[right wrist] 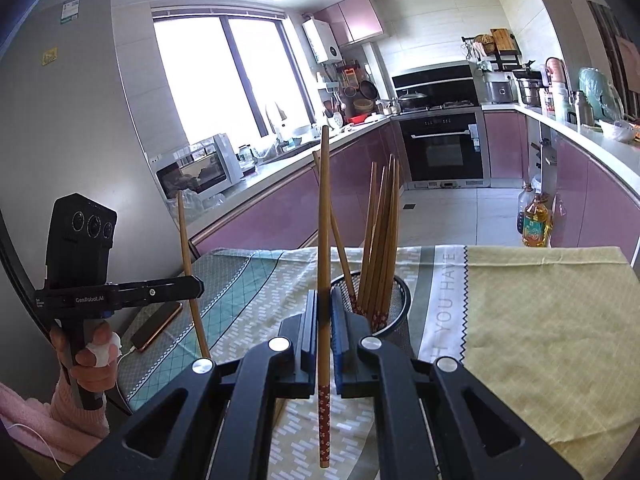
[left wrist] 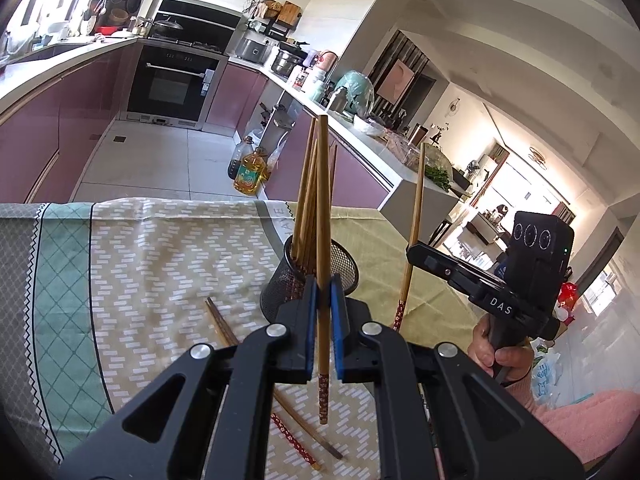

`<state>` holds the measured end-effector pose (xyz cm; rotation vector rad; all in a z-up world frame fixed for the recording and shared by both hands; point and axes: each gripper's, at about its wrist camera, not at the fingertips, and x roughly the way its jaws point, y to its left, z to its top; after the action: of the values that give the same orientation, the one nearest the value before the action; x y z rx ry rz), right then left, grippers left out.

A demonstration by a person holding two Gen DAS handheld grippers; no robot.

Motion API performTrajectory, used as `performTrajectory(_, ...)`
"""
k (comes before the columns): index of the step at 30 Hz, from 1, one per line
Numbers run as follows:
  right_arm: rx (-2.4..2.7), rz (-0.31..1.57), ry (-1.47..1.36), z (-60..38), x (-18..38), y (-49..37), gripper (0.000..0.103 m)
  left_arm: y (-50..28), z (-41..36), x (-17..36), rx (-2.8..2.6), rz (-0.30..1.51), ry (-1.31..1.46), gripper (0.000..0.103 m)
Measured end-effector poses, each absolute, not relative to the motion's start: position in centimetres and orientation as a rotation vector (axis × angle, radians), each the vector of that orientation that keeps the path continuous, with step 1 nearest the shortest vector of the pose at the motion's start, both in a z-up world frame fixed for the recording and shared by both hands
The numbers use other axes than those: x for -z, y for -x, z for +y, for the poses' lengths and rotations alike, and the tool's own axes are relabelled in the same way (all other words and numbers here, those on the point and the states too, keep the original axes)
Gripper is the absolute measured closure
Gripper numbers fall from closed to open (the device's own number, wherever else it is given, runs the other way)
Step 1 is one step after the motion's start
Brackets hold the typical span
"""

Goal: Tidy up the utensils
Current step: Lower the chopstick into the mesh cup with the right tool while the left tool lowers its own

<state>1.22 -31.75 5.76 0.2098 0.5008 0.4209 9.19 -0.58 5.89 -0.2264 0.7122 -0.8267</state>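
Cloth-covered table (left wrist: pixel 160 248) with mesh holder (left wrist: pixel 280 288), loose chopsticks (left wrist: pixel 224 328), phone (right wrist: pixel 156 326).

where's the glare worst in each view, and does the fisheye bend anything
Right wrist view: the window is blown out white, its panes without detail; the fridge edge bows. Left wrist view: glare washes the far living room; the tablecloth edge curves, corners vignette black.
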Motion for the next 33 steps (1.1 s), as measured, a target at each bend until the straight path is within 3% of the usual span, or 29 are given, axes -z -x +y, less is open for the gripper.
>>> performTrajectory(20, -0.39, 0.368, -0.184, -31.1, -10.8, -5.1, 0.098, -12.0, -5.0, -13.7, 0.804, 0.526, 0.149, 0.096)
performTrajectory(33, -0.334, 0.35, -0.158, -30.5, -10.2, -6.9, 0.098, -13.3, -8.0, -13.1, 0.725, 0.531, 0.07, 0.096)
